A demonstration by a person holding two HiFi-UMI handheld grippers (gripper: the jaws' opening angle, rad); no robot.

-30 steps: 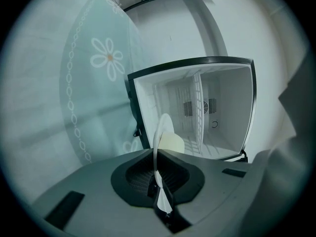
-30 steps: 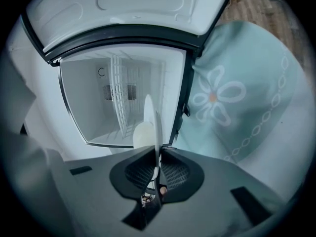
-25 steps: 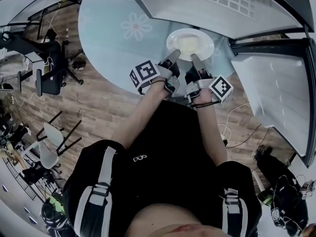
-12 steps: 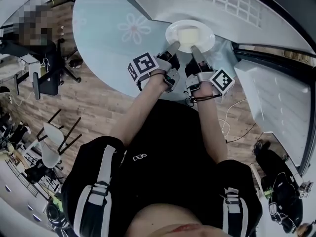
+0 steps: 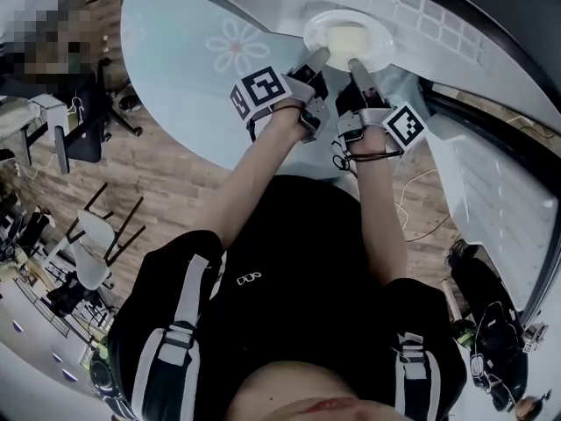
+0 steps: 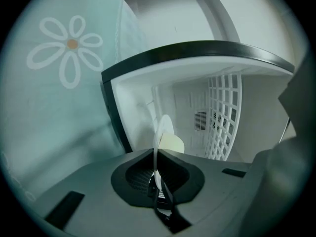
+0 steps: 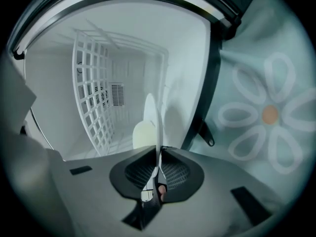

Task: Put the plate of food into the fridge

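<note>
A white plate point(image 5: 344, 30) with a pale block of food point(image 5: 345, 36) hangs at the mouth of the open fridge point(image 5: 412, 7). My left gripper point(image 5: 319, 56) is shut on the plate's near left rim, and my right gripper point(image 5: 357, 63) is shut on its near right rim. In the left gripper view the plate point(image 6: 162, 132) shows edge-on between the closed jaws, with the food point(image 6: 171, 144) beyond them. The right gripper view shows the same plate point(image 7: 151, 115) edge-on and the food point(image 7: 143, 134) in front of the fridge's white interior.
A white wire rack point(image 7: 96, 100) lines the fridge's inside point(image 6: 224, 115). The open fridge door point(image 5: 504, 174) stands at the right. A pale cloth with a daisy print point(image 5: 232, 42) lies at the left of the fridge. Chairs point(image 5: 92, 235) stand on the wooden floor behind.
Both grippers have carried the plate forward, away from my body, to the fridge opening. Their grip on the rim has not changed.
</note>
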